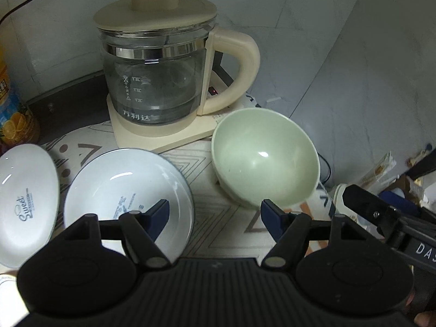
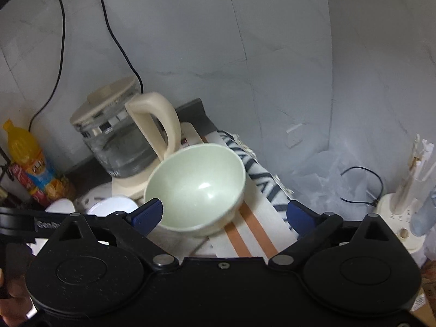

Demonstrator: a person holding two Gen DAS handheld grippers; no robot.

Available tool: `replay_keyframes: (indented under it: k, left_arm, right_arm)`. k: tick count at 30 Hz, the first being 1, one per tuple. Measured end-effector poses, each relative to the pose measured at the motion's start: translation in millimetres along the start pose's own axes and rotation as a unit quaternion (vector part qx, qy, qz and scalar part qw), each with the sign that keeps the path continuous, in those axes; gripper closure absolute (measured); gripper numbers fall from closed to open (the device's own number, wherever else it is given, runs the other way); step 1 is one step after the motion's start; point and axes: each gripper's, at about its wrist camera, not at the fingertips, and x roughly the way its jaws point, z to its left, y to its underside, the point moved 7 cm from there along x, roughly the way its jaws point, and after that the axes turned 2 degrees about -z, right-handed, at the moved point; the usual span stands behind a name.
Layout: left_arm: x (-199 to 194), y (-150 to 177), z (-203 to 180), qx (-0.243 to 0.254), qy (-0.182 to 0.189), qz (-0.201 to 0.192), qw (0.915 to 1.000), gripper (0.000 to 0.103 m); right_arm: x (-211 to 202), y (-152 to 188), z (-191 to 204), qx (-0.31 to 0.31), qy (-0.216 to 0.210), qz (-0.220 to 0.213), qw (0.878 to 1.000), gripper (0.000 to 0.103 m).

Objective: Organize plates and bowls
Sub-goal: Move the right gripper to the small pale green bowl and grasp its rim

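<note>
Reaching for the green bowl (image 2: 194,188) looks like the step in hand, so best to bring the right gripper (image 2: 224,214), fingers wide apart and empty, down over the near rim squarely before closing, minding the kettle (image 2: 120,141) just behind. Pale, glossy, tilted toward the cameras on the patterned cloth (image 1: 218,218), right of two white bowls (image 1: 128,193). Left gripper (image 1: 215,214) likewise spread and empty, hovering between them.
</note>
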Motion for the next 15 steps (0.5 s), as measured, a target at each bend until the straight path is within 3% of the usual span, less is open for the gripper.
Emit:
replay_keyframes:
  k: [7,11,13,15]
  left_arm:
    - [28.9,-15.7,-6.6,-0.029,0.02,0.012,0.9993,0.031]
    - [43.5,-21.2,-9.3,-0.028,0.01,0.01,0.9995,0.033]
    - [52.1,-22.6,-6.9,-0.038,0.008,0.015,0.9991,0.035]
    - [59.6,-23.0,-5.5,-0.04,0.001,0.015,0.9991,0.046]
  right_arm:
    - [27.4,-8.6,-8.6,0.028,0.005,-0.001,1.0,0.012]
    - [49.0,-8.1,-16.0,0.051,0.016,0.014,0.998,0.02]
    - [58.9,-5.0,-17.3,0.055,0.015,0.027,0.998,0.024]
    - [69.0,-1.1,-17.9,0.059,0.016,0.038,0.997,0.027]
